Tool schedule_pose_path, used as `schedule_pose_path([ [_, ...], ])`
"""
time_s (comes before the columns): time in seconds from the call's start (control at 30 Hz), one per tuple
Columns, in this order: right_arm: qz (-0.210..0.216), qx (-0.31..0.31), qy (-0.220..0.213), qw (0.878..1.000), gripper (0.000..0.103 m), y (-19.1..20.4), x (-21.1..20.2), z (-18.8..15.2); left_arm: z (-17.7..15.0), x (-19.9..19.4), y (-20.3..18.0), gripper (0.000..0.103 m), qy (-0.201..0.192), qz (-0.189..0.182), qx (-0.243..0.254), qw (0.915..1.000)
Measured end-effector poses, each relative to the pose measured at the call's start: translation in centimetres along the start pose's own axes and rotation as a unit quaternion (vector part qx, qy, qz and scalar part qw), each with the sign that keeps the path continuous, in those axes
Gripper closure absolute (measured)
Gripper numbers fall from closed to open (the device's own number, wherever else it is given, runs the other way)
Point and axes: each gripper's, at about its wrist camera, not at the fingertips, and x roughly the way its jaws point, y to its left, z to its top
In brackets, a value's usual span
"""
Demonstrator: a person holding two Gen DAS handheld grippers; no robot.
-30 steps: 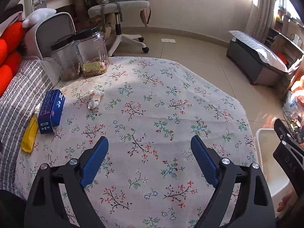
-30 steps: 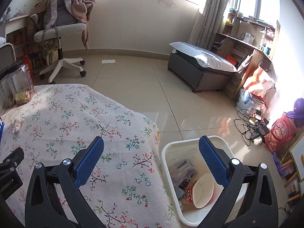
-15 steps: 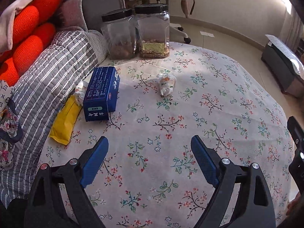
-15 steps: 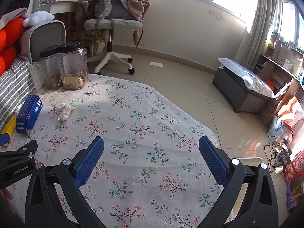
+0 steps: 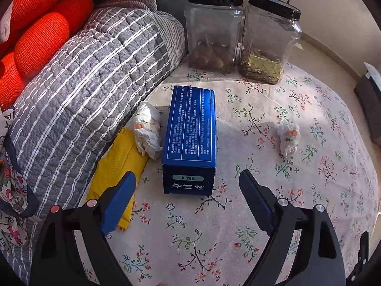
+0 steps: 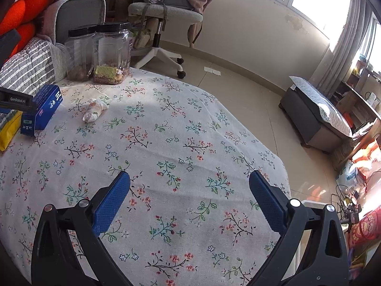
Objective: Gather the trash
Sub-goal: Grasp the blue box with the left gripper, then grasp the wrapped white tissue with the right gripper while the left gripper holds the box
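A blue box lies on the floral tablecloth, just beyond my open left gripper. A crumpled tissue lies to the box's left, on a yellow wrapper. A second crumpled tissue lies to the right. In the right wrist view the box, the tissue and the yellow wrapper sit at the far left. My right gripper is open and empty over the table's middle.
Two clear jars with black lids stand behind the box. A grey striped quilt and orange cushion border the table's left. An office chair, a dark bench and bags on the floor are beyond.
My left gripper has moved left and closer to the blue box, tissue and wrapper. My right gripper has swung left from the white bin to over the table.
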Motion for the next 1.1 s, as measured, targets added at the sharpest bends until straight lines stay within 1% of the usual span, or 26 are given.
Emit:
schedule_pose_path([
  [0.07,-0.002,0.0,0.004,1.0,0.007,-0.2,0.4,-0.1,1.0,1.2,-0.2,0.017,0.011,-0.004,0.003,0.9999],
  [0.17,-0.004,0.001,0.019,1.0,0.007,-0.2,1.3,-0.3,1.6,2.9,-0.9,0.017,0.03,-0.006,0.01,0.9995],
  [0.23,-0.003,0.0,0.029,1.0,0.007,-0.1,2.0,-0.5,1.5,3.9,-1.5,0.023,0.04,-0.008,0.018,0.999],
  [0.27,-0.003,-0.003,0.032,0.999,0.007,0.1,2.3,-0.6,1.4,4.4,-1.8,0.03,0.048,-0.005,0.026,0.9985],
  [0.3,-0.003,-0.007,0.035,0.999,0.007,0.2,2.5,-0.7,1.3,4.9,-2.1,0.041,0.056,-0.003,0.031,0.998],
  [0.33,-0.002,-0.011,0.038,0.999,0.007,0.4,2.7,-0.8,1.3,5.3,-2.2,0.045,0.063,-0.006,0.032,0.9975],
  [0.4,0.001,-0.014,0.05,0.999,0.007,0.6,3.3,-1.0,1.4,5.5,-2.0,0.046,0.065,-0.015,0.021,0.9976],
  [0.47,0.002,-0.009,0.062,0.998,0.007,0.8,3.9,-1.0,1.8,4.8,-1.6,0.047,0.052,-0.031,0.005,0.9981],
  [0.57,0.012,0.015,0.08,0.997,0.007,1.1,4.7,-0.4,2.5,2.4,-1.3,0.047,0.014,-0.065,-0.008,0.9978],
  [0.67,0.034,0.067,0.101,0.992,0.007,1.8,6.0,0.7,3.1,-0.6,-1.4,0.047,-0.033,-0.094,-0.006,0.995],
  [0.73,0.051,0.096,0.113,0.988,0.007,2.9,7.0,1.7,3.3,-2.1,-1.3,0.047,-0.055,-0.112,-0.007,0.9922],
  [0.87,0.059,0.102,0.108,0.987,0.007,6.4,8.5,4.6,4.1,-3.9,-0.8,0.047,-0.072,-0.14,-0.02,0.9873],
  [1.03,0.086,0.105,0.104,0.985,0.007,10.1,10.1,8.0,5.4,-4.7,0.6,0.047,-0.076,-0.158,-0.036,0.9838],
  [1.1,0.095,0.105,0.109,0.984,0.007,11.2,10.8,9.0,5.7,-4.9,1.0,0.047,-0.077,-0.165,-0.043,0.9823],
])
